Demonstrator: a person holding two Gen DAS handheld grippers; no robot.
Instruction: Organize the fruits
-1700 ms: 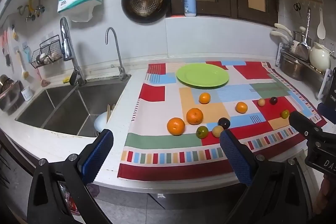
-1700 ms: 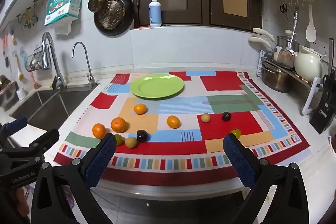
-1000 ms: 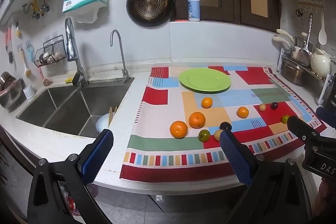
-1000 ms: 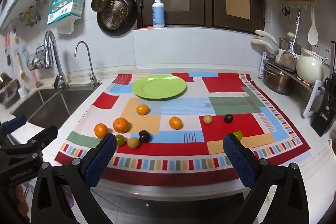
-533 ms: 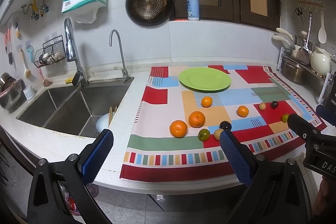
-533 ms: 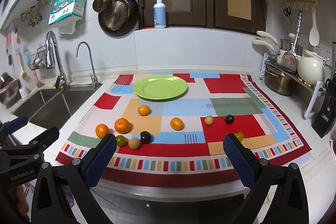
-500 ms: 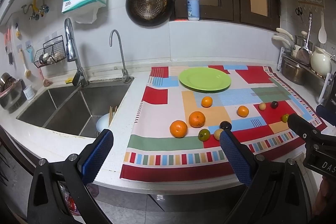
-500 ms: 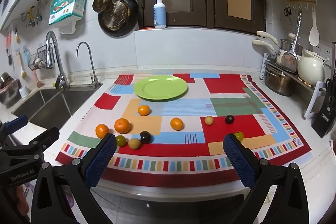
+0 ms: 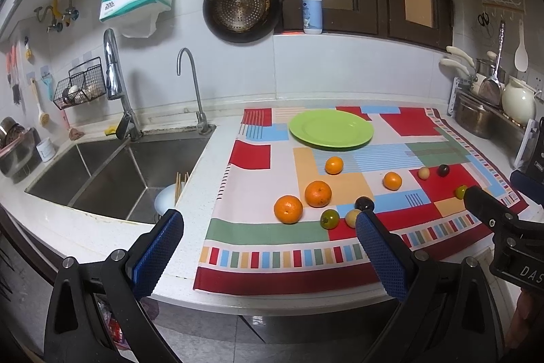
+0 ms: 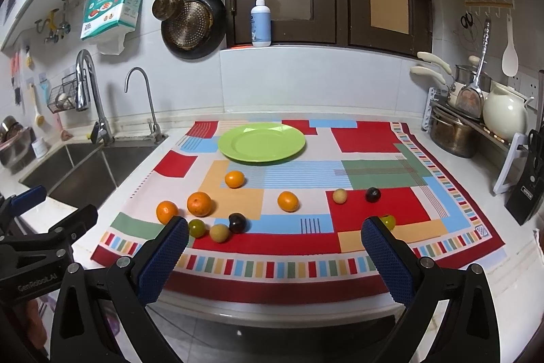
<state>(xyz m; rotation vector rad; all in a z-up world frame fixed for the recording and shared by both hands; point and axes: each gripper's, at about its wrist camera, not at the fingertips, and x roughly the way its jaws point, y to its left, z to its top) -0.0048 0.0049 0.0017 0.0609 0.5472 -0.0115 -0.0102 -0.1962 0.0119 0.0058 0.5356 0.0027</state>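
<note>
Right now both of my claws are spread wide and hold nothing: the left claw (image 9: 268, 232) and the right claw (image 10: 273, 238) hover off the near edge of the desk (image 9: 102, 227). Just ahead, oranges (image 10: 199, 203) and small plums (image 10: 237, 222) lie scattered on the cloth (image 10: 374, 210); beyond them the green plate (image 10: 261, 142) sits bare. I judge nothing is sorted yet; next, reach forward for the nearest fruit.

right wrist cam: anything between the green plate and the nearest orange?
Nothing. In the right wrist view, only bare patterned cloth separates the green plate from the nearest orange; they sit apart.
</note>
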